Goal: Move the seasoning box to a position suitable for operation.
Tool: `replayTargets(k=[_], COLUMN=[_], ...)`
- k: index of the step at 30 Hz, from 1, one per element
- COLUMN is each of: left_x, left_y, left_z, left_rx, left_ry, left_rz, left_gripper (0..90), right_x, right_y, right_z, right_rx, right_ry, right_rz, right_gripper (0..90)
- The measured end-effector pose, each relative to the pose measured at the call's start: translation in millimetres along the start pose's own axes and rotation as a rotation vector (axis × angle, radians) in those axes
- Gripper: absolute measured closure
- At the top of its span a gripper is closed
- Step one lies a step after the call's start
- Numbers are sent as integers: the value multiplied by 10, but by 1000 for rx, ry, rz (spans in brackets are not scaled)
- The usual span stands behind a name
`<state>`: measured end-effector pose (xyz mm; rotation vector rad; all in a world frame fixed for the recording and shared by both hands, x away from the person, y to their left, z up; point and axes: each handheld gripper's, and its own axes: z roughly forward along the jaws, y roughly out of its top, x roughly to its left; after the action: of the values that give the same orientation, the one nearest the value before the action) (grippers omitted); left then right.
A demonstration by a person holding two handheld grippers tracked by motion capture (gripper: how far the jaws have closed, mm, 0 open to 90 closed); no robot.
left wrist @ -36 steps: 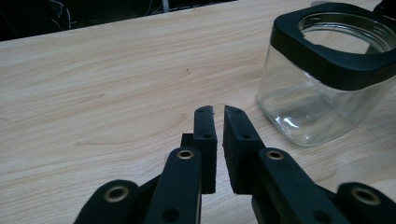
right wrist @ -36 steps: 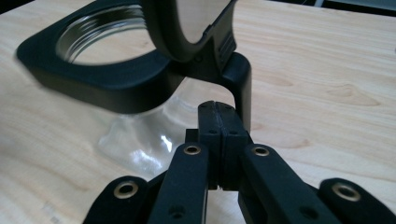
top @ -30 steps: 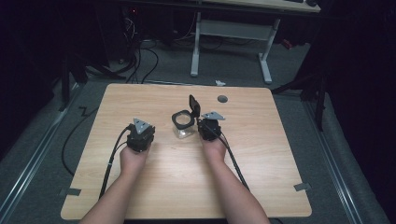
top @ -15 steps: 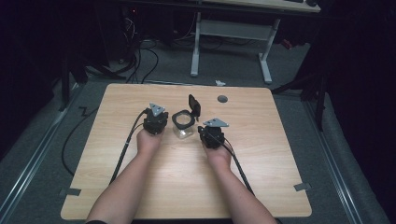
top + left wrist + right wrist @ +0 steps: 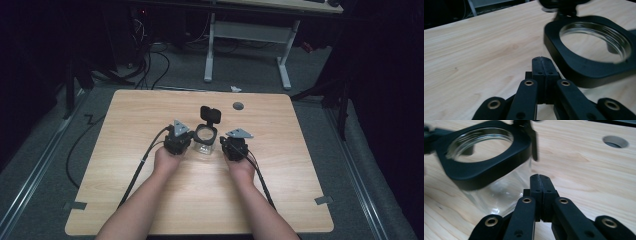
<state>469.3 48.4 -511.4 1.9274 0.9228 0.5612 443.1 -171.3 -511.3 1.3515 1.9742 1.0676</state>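
Grippers, left (image 5: 181, 141) and right (image 5: 231, 145), both closed and empty, flank unlabelled glass jar (image 5: 204, 140).

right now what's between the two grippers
In the high view, a clear jar with a black collar and its lid flipped open stands between the left hand-held gripper and the right one.

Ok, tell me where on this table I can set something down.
Bare wood lies left of the left gripper to the table edge, right of the right gripper to the far edge, and behind the jar up to the round hole. The middle is crowded: both grippers flank the jar closely.
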Motion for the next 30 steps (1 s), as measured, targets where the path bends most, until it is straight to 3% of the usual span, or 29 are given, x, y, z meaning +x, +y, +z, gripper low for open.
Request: replayTargets(k=[2, 5, 12, 15, 19, 30], left_x=[-15, 15, -30, -117, -201, -450], left_y=[-5, -6, 17, 16, -1, -128], left_z=[1, 86, 135, 127, 87, -174], left_rx=[-1, 12, 8, 15, 17, 28], left_ry=[5, 24, -3, -4, -8, 2], left_rz=[-4, -59, -67, -55, -72, -60], left_gripper=[900, 900, 900, 900, 900, 900], right_x=[-29, -109, -114, -80, -108, -89], right_y=[-18, -38, 11, 15, -7, -129], right_z=[-15, -38, 47, 54, 23, -139], right_rx=[4, 13, 24, 21, 21, 15], right_ry=[-4, -9, 19, 22, 26, 40], right_rz=[5, 13, 12, 0, -6, -30], right_gripper=[900, 900, 900, 900, 900, 900])
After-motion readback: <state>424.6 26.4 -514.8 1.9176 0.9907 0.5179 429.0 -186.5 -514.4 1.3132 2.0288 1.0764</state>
